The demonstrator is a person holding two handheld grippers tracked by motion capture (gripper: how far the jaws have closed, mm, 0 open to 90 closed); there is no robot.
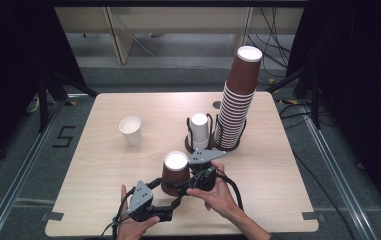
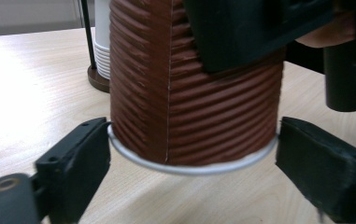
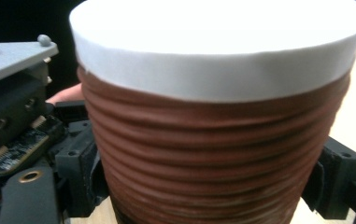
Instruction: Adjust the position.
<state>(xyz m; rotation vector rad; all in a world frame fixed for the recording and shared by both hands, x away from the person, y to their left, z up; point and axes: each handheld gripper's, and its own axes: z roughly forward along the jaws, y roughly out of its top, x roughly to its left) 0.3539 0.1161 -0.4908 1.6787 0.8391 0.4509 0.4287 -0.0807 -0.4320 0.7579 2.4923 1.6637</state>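
Observation:
A brown ribbed paper cup (image 1: 175, 172) stands upside down near the table's front edge, its white bottom facing up. My left gripper (image 1: 169, 194) reaches it from the front left. In the left gripper view its jaws (image 2: 192, 154) bracket the cup's rim (image 2: 189, 165) at table level, about level with the rim, without squeezing it. From the right, my right gripper (image 1: 183, 181) is closed on the cup's wall. In the right gripper view the cup (image 3: 213, 140) spans the whole gap between that gripper's (image 3: 203, 186) two jaws, both against its ribbed side.
A single white cup (image 1: 130, 130) stands upright at mid-left of the wooden table (image 1: 278, 170). Behind the hands, a wire holder carries a short stack of white cups (image 1: 199, 131). Next to it rises a tall, leaning stack of brown cups (image 1: 235, 105).

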